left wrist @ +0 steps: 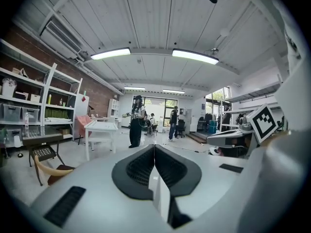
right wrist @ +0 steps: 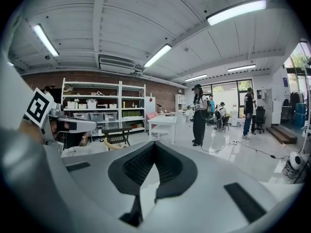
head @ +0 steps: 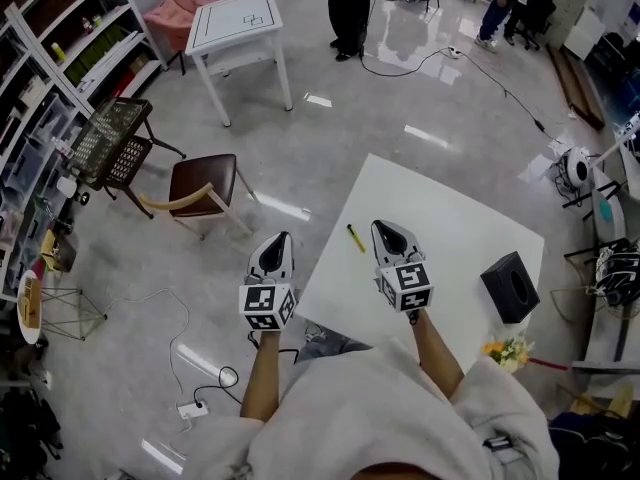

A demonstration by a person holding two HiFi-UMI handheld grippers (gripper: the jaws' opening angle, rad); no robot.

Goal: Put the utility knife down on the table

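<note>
While both tools hover in front of the person, the utility knife (head: 356, 238) lies flat on the white desk (head: 450, 228), close to the desk's left edge, and neither tool touches it.

Left tool (head: 280, 240) first: it hangs over the floor, just off the desk's left edge. Its own view shows the jaws pressed together at the tips, with nothing between them.

Over to the right tool (head: 385, 230): this one is above the desk, and in the head view the knife sits just to the left of its tip, clearly apart from it. Its jaws are together too, and they hold nothing.

Round the scene now. A black box (head: 510, 286) with an oval opening on top sits toward the desk's right side, well apart from the knife. Yellow flowers (head: 505, 350) show by the desk's near right corner. A brown chair (head: 203, 181) stands on the glossy floor to the left, and shelving (head: 60, 78) lines the left wall. A person in dark clothes (head: 350, 13) stands far back.
</note>
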